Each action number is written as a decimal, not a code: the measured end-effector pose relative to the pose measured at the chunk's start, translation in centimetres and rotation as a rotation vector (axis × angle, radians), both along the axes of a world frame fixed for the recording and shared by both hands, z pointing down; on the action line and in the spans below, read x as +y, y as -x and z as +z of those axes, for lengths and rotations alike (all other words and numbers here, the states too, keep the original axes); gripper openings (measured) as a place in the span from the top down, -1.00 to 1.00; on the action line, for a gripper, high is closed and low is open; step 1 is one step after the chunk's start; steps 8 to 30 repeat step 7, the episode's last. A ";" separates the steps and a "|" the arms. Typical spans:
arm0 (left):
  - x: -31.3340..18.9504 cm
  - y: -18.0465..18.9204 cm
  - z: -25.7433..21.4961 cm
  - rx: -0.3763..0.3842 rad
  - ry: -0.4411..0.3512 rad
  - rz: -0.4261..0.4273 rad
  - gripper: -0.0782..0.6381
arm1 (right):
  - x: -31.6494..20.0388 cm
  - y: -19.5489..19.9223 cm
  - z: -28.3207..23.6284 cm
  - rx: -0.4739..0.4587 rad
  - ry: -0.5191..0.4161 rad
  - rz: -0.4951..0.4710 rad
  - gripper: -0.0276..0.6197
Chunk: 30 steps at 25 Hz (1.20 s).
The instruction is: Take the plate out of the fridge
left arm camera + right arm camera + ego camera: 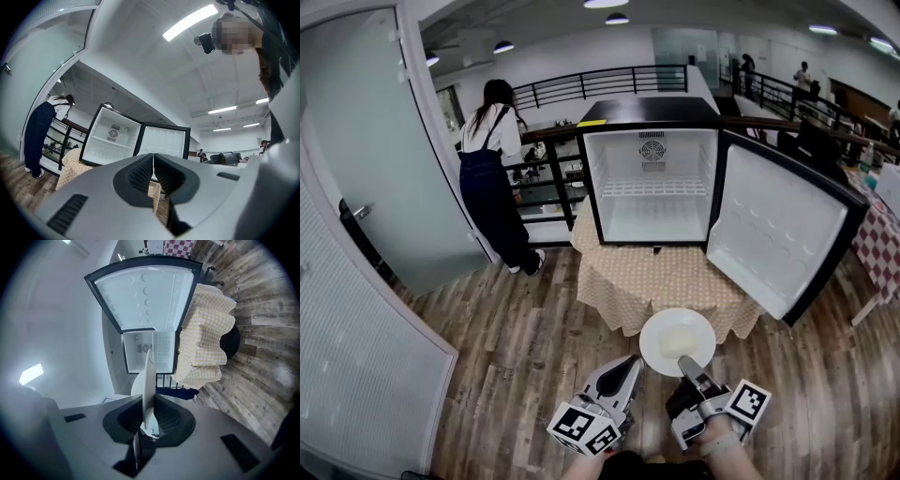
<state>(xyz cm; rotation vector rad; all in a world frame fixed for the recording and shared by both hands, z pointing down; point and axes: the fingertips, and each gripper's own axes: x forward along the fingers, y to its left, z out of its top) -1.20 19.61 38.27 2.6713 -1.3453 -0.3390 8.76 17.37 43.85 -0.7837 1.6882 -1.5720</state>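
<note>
From the head view, you had the plate (pixel 677 341) clear of the fridge (pixel 652 220), out over the floor in front of the table (pixel 656 277). Your right claw (pixel 687 370) was clamped on its near rim. The left claw (pixel 628 367) hung just beside it. The fridge door (pixel 778 230) stood wide on your right, and a person (pixel 492 178) was at the railing, well apart.

In the left gripper view, the jaws met on nothing.

In the right gripper view, the plate showed edge-on, pinched only at the rim. That was the risk: with one edge held, the plate could sag or slip out if you swung it. The open door on your right was what a turn that way might clip.
</note>
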 end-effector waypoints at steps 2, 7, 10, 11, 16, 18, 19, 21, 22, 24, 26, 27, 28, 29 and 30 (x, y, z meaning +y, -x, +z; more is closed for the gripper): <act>-0.1 -0.3 0.3 -0.002 0.002 0.011 0.75 | -0.1 -0.3 0.2 0.002 0.003 0.008 0.72; -0.3 0.1 1.0 0.000 0.016 0.013 0.75 | -0.7 -0.5 0.8 0.003 0.007 0.027 0.73; -0.3 0.1 1.0 0.000 0.016 0.013 0.75 | -0.7 -0.5 0.8 0.003 0.007 0.027 0.73; -0.3 0.1 1.0 0.000 0.016 0.013 0.75 | -0.7 -0.5 0.8 0.003 0.007 0.027 0.73; -0.3 0.1 1.0 0.000 0.016 0.013 0.75 | -0.7 -0.5 0.8 0.003 0.007 0.027 0.73; -0.3 0.1 1.0 0.000 0.016 0.013 0.75 | -0.7 -0.5 0.8 0.003 0.007 0.027 0.73; -0.3 0.1 1.0 0.000 0.016 0.013 0.75 | -0.7 -0.5 0.8 0.003 0.007 0.027 0.73; -0.3 0.1 1.0 0.000 0.016 0.013 0.75 | -0.7 -0.5 0.8 0.003 0.007 0.027 0.73; -0.3 0.1 1.0 0.000 0.016 0.013 0.75 | -0.7 -0.5 0.8 0.003 0.007 0.027 0.73; -0.3 0.1 1.0 0.000 0.016 0.013 0.75 | -0.7 -0.5 0.8 0.003 0.007 0.027 0.73; -0.3 0.1 1.0 0.000 0.016 0.013 0.75 | -0.7 -0.5 0.8 0.003 0.007 0.027 0.73; -0.3 0.1 1.0 0.000 0.016 0.013 0.75 | -0.7 -0.5 0.8 0.003 0.007 0.027 0.73; -0.3 0.1 1.0 0.000 0.016 0.013 0.75 | -0.7 -0.5 0.8 0.003 0.007 0.027 0.73; -0.3 0.1 1.0 0.000 0.016 0.013 0.75 | -0.7 -0.5 0.8 0.003 0.007 0.027 0.73; -0.3 0.1 1.0 0.000 0.016 0.013 0.75 | -0.7 -0.5 0.8 0.003 0.007 0.027 0.73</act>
